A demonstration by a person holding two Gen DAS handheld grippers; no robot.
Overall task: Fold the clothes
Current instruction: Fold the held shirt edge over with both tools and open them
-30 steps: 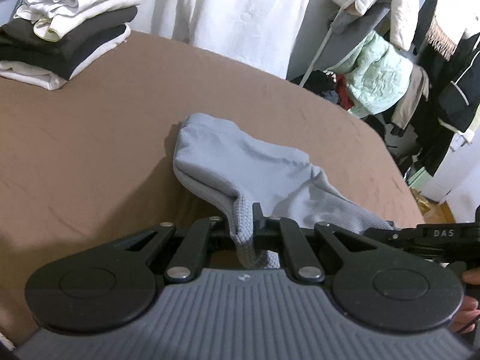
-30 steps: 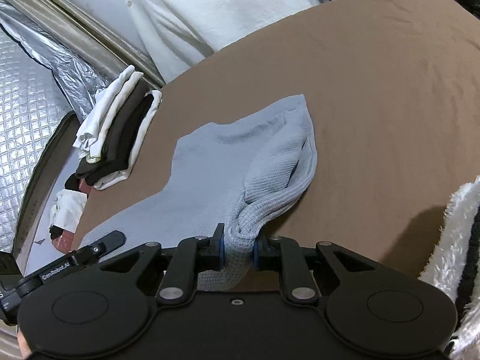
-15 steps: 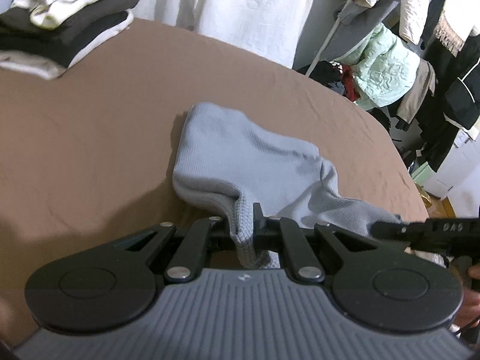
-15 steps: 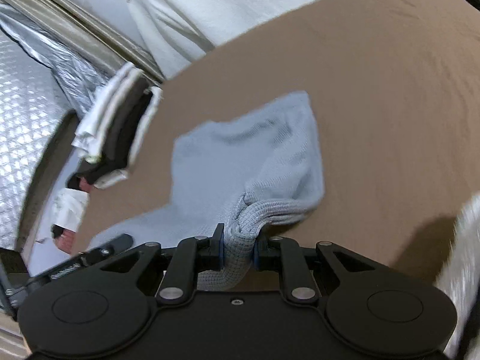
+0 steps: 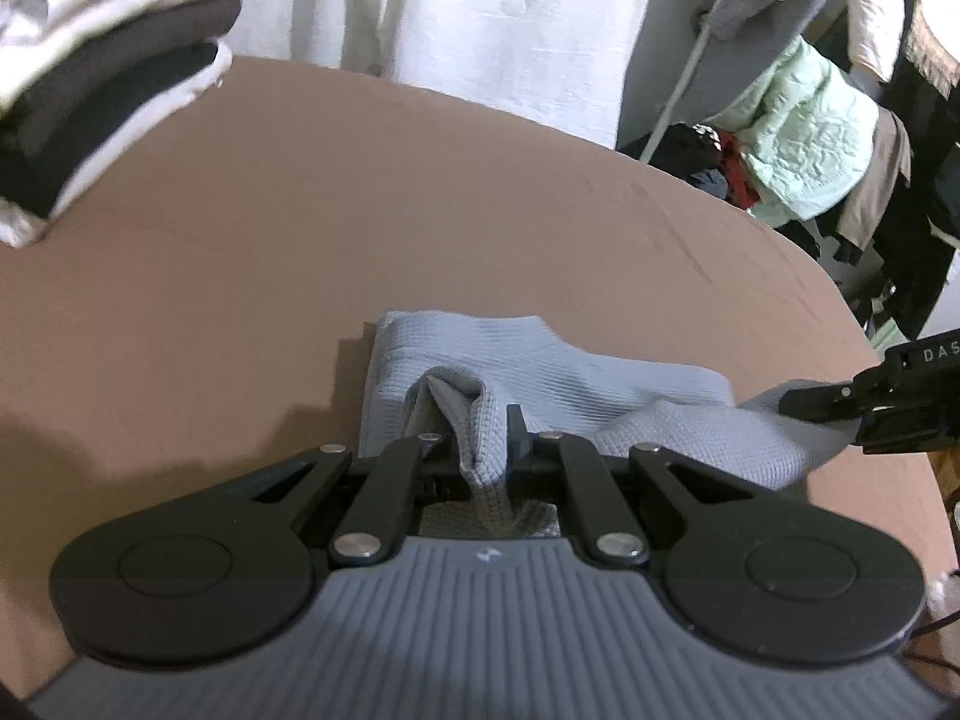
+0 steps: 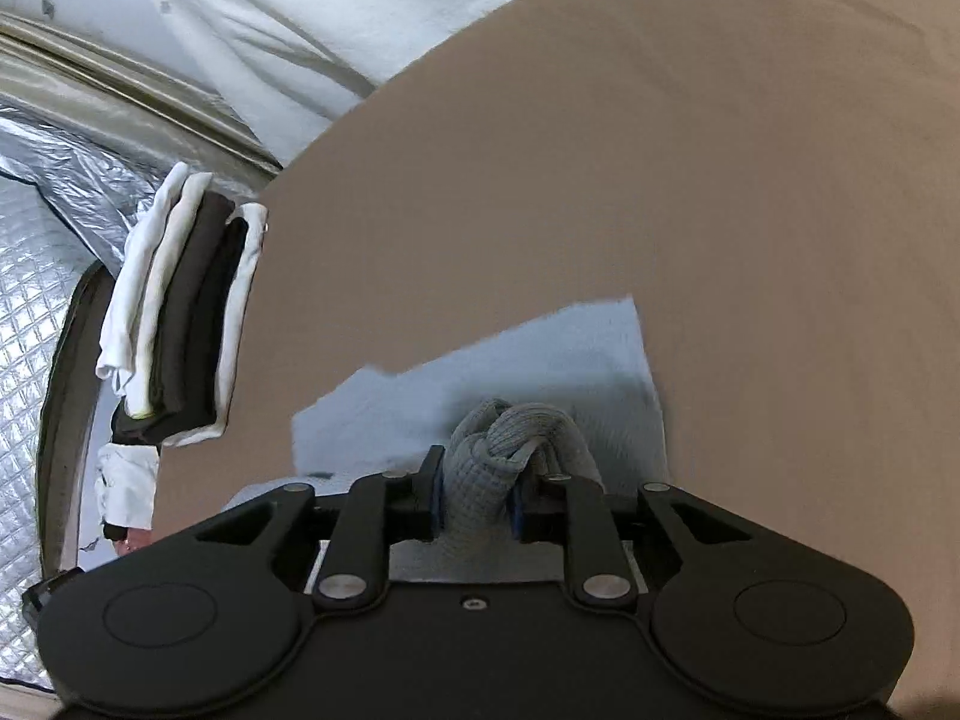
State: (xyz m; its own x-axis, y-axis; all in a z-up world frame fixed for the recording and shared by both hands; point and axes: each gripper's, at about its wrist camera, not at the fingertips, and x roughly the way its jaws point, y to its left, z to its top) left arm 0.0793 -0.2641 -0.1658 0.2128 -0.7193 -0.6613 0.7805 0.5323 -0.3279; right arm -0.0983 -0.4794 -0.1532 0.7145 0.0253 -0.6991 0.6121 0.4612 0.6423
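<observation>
Gripping the same pale grey ribbed knit garment [image 5: 540, 360] at two points, both tools are clamped on bunched cloth: the left gripper [image 5: 483, 438] has its jaws pinched on a narrow pleat, the right gripper [image 6: 477, 486] is closed on a thicker wad of knit. The garment lies on the brown cloth-covered surface [image 5: 360, 210], directly ahead of and under both claws; its long axis runs across the left wrist view, from the left claw toward the right gripper at the frame's right edge. Neither hand is nearer — each already has hold of one end of the near edge. The stack of folded white and black clothes [image 6: 180, 312] sits well apart at the far left corner. Against a second ago, the visible grey area ahead of each claw is much shorter and squarer — the held edge appears carried forward over the body, doubling the cloth. Judgement: a fold in progress, near lay-down.
</observation>
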